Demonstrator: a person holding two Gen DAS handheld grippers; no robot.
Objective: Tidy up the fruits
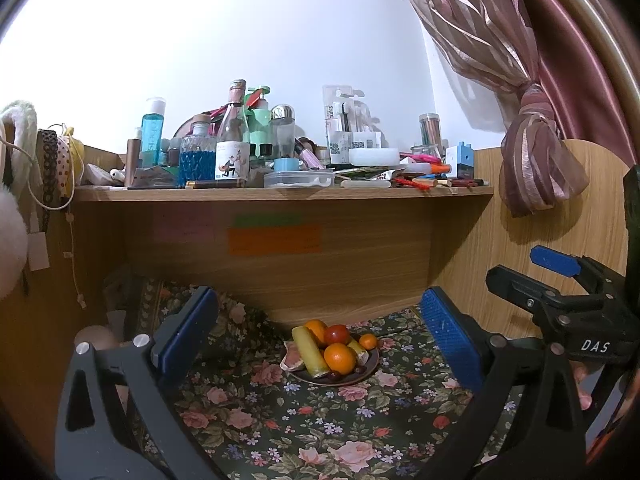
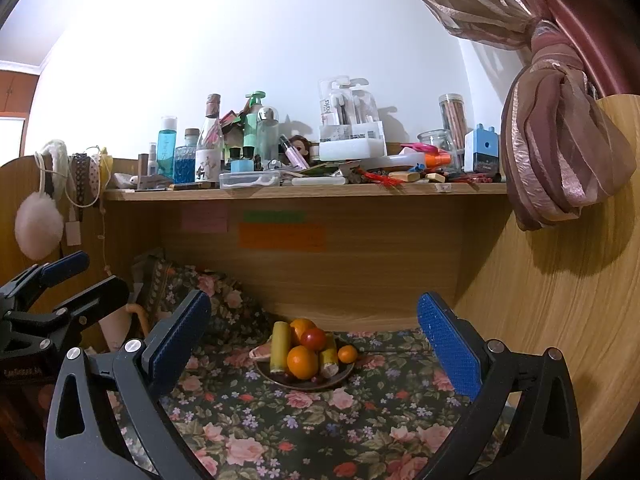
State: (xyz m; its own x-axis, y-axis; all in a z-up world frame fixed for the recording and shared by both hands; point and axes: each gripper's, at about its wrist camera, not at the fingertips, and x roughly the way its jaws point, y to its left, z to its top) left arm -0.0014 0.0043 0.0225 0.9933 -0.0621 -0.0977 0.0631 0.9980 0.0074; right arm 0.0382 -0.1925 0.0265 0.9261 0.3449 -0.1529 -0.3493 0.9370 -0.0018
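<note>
A dark plate (image 1: 362, 377) (image 2: 345, 376) sits on the floral cloth against the wooden back panel. It holds a large orange (image 1: 340, 358) (image 2: 303, 362), a second orange (image 1: 315, 329) behind it, a red round fruit (image 1: 336, 334) (image 2: 313, 339), a small tangerine (image 1: 368, 341) (image 2: 347, 354), yellow-green sticks (image 1: 310, 350) (image 2: 281, 346) and pinkish slices. My left gripper (image 1: 318, 292) (image 2: 106, 272) is open, short of the plate and empty. My right gripper (image 2: 314, 296) (image 1: 516, 268) is open beside it, also empty.
A wooden shelf (image 1: 280, 193) overhangs the plate, crowded with bottles (image 1: 234, 136), boxes and pens. Wooden side panels close in left and right. A knotted curtain (image 2: 560, 152) hangs at the right, fluffy earmuffs (image 2: 38, 224) at the left. Floral cloth (image 1: 300, 432) covers the surface.
</note>
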